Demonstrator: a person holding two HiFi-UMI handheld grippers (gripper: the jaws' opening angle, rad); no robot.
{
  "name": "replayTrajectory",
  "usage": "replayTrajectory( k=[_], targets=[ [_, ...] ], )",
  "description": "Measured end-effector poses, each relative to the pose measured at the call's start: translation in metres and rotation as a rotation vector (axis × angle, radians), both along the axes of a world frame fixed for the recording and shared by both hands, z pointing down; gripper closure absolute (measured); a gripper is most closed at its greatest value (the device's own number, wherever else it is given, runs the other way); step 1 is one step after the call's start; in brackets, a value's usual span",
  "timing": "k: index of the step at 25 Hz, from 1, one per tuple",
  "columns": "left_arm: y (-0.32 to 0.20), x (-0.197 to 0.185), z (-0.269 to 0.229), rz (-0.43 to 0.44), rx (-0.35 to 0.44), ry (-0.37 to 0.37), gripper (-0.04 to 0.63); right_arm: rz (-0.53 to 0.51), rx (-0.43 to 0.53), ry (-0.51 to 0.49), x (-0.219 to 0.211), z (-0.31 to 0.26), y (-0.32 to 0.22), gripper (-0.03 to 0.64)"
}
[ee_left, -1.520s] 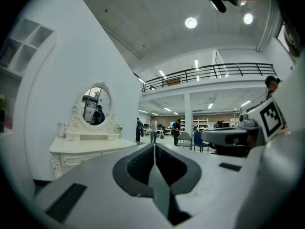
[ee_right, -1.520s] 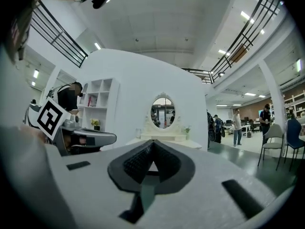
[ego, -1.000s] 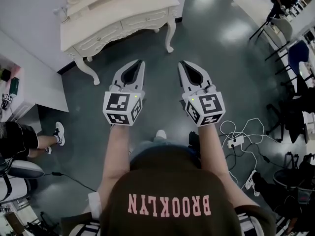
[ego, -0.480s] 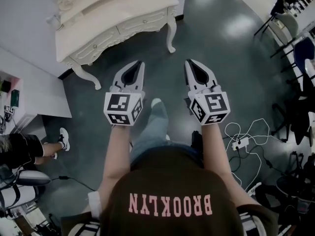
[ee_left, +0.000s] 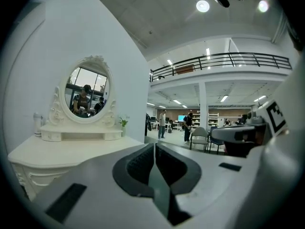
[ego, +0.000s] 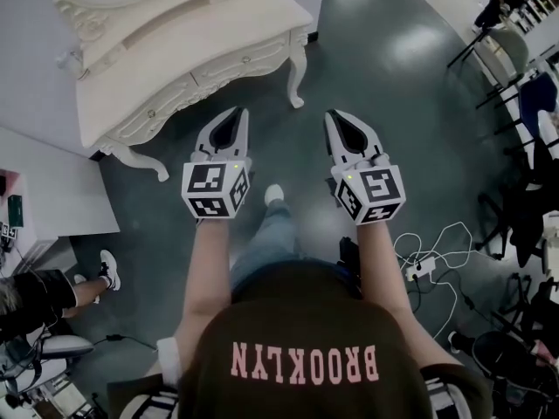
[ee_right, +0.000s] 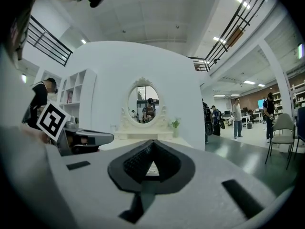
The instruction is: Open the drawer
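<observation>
1. My left tool (ego: 234, 116) is shut tight and holds nothing. Its dark, bumpy pads (ee_left: 141, 165) sit flat against each other.
2. My right tool (ego: 337, 117) is shut too. The tips touch, a small triangle gap shows lower down, and nothing is in it.
3. Both tools are smooth grey plastic with pointed ends. Each one has a cube (ego: 214, 190) with black and white square marks on it.
4. The drawers (ego: 236, 62) are in the front of the cream desk (ego: 201, 33). They are ahead of both tools, not touching them, and they look shut.
5. The desk has carved, curly edges and bent legs (ego: 297, 81). An oval mirror (ee_left: 86, 92) in a frilly white frame stands on top.
6. The floor (ego: 410, 103) is dark, smooth and shiny.
7. The dark shirt (ego: 301, 321) says BROOKLYN in big pink letters. From the head view the word is upside down.
</observation>
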State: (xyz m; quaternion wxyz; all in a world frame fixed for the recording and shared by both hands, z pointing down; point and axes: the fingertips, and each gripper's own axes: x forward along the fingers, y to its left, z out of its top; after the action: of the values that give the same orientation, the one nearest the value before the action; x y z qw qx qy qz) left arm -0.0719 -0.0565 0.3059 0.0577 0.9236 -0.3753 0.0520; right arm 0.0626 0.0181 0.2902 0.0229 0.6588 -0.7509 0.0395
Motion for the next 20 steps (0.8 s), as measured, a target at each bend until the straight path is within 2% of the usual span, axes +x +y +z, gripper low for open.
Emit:
replayTrajectory(
  k=[5,12,20],
  targets=[
    [-0.068,0.02,0.018,0.0,-0.037,-0.018,0.584,-0.002,-0.026,-0.01,0.016,0.008,-0.074,0.62],
    [-0.158,0.037,0.044,-0.037,-0.14,-0.007,0.584,-0.017,-0.09,-0.006,0.034,0.025,-0.162,0.62],
    [-0.209,0.046,0.073,-0.021,-0.183,-0.016,0.583,-0.022,-0.166,0.008,0.04,0.058,-0.216,0.62]
  ],
)
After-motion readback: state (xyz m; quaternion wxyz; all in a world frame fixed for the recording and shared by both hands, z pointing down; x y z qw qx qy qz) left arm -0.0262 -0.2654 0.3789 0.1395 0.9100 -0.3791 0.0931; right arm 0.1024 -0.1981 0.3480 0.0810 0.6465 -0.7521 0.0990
